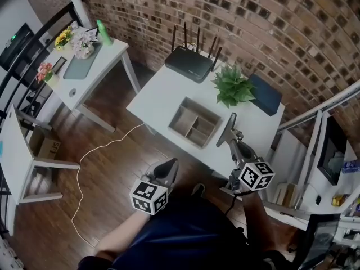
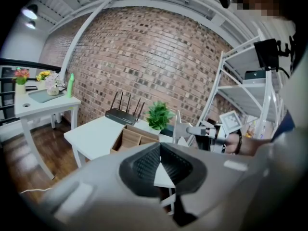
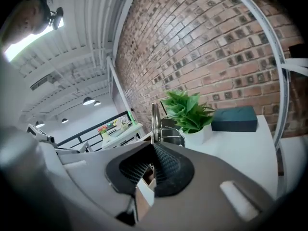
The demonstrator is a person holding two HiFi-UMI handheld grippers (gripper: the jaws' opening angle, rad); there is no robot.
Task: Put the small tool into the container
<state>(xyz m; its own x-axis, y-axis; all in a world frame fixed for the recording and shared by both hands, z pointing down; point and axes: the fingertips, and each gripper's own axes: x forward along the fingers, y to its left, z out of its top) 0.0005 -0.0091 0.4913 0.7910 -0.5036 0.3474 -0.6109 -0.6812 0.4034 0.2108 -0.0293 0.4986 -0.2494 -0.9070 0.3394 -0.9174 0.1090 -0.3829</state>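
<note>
The container (image 1: 194,122) is a shallow wooden box with dividers, lying on the white table (image 1: 163,97). My right gripper (image 1: 231,140) hangs above the table just right of the box, shut on the small tool (image 1: 229,126), a slim grey metal piece that sticks up out of the jaws. In the right gripper view the tool (image 3: 155,121) rises straight from the closed right gripper (image 3: 153,150). My left gripper (image 1: 167,169) is held off the table's near edge, shut and holding nothing. The left gripper view shows the box (image 2: 131,138) and the right gripper (image 2: 207,131) beyond its own closed jaws.
A black router (image 1: 188,63), a potted plant (image 1: 233,86) and a dark blue case (image 1: 264,94) line the table's far side. White shelving (image 1: 315,151) stands to the right. A second desk (image 1: 90,66) and a white cable (image 1: 95,151) on the wood floor are at the left.
</note>
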